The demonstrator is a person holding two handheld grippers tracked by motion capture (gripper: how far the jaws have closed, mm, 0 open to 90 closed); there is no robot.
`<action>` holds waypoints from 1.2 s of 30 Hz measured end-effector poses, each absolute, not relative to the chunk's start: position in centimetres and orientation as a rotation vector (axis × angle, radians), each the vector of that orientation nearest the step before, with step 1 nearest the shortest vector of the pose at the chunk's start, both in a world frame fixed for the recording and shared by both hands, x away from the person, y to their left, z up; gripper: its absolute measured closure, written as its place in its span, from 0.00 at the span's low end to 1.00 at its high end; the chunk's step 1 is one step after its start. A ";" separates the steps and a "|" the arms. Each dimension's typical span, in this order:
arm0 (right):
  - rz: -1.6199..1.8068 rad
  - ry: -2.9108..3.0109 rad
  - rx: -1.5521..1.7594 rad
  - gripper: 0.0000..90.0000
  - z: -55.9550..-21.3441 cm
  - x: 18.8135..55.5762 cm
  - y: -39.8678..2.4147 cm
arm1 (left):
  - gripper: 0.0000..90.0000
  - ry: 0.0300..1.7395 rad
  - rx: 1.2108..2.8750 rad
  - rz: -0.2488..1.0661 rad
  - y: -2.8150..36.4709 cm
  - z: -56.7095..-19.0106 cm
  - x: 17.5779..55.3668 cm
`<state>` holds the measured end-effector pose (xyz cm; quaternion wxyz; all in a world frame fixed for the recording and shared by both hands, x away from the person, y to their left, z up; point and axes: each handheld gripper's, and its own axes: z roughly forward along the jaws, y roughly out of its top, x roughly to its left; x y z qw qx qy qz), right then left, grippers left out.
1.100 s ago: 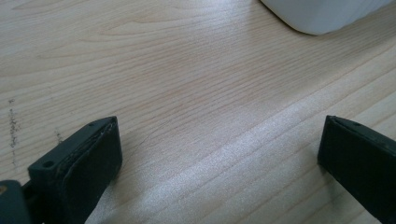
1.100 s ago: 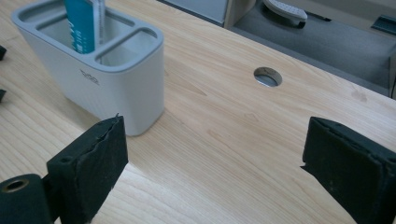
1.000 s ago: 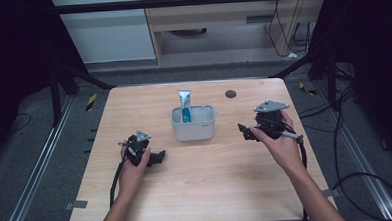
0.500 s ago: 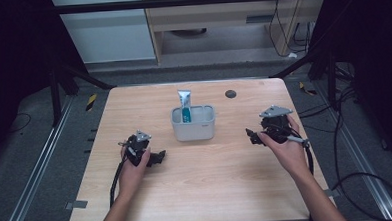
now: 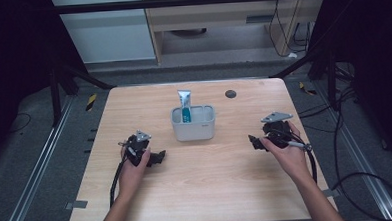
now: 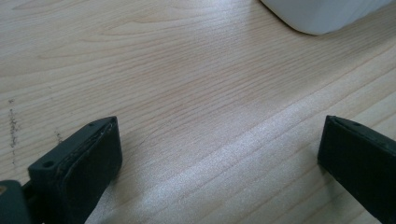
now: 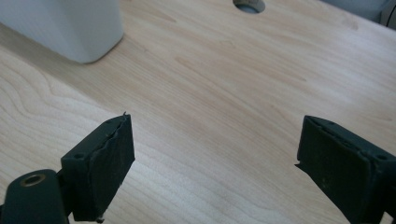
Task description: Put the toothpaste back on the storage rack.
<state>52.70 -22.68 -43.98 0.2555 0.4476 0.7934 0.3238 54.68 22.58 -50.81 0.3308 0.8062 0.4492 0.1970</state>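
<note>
Left gripper [image 5: 156, 157] and right gripper [image 5: 254, 141] sit low over the table [image 5: 197, 190], jaws wide, nothing between them. Beyond, mid-table, the white container [image 5: 193, 124] stands between the two, well apart from each, with the blue-and-white tube [image 5: 184, 104] upright inside. Judgement: an off-centre reach could nudge the light-looking container or tip the tube against its wall. Tube's lower half is hidden by the container; its print is illegible. Farther back, a dark round hole [image 5: 230, 94].

gripper [image 7: 215, 163] agape, white container [image 7: 65, 25] beyond
</note>
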 end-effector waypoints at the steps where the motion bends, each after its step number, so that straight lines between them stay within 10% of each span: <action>1: 0.879 2.158 1.222 0.13 -44.2 52.7 -22.7 | 0.00 1.175 2.107 0.515 22.6 -50.8 54.7; 36: 0.946 2.130 1.431 0.13 -49.9 53.9 -24.1 | 0.00 1.174 2.108 0.515 22.6 -50.8 54.7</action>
